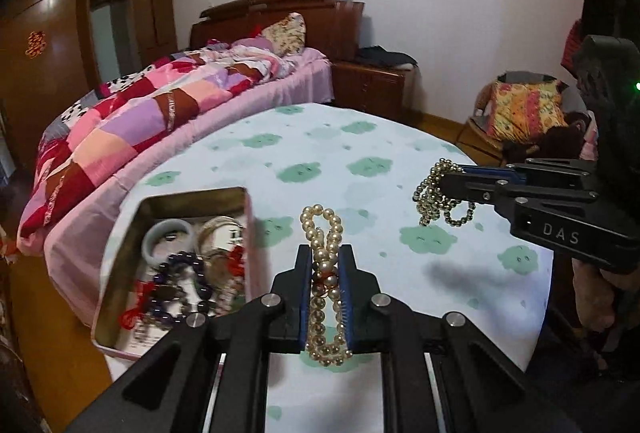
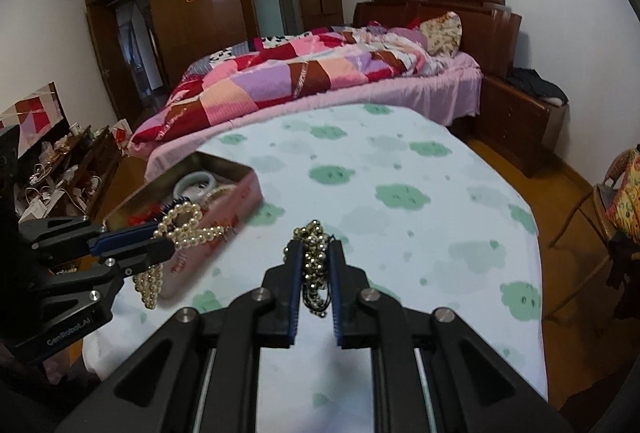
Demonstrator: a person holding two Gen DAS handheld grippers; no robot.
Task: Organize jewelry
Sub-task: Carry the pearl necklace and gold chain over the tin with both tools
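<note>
Between the fingers of the left gripper [image 1: 326, 253]: a pearl strand [image 1: 325, 273], looped out past the fingertips and hanging below them, above the table [image 1: 360, 153]. Just left of that gripper, on the table: an open tin [image 1: 120, 245] with a bangle [image 1: 168, 237] and a bead bracelet [image 1: 184, 273] inside. To its right, well apart, the right gripper [image 2: 314, 245], clamped on a bead chain [image 2: 312, 253]; beyond the table, a bed [image 1: 160, 105].
</note>
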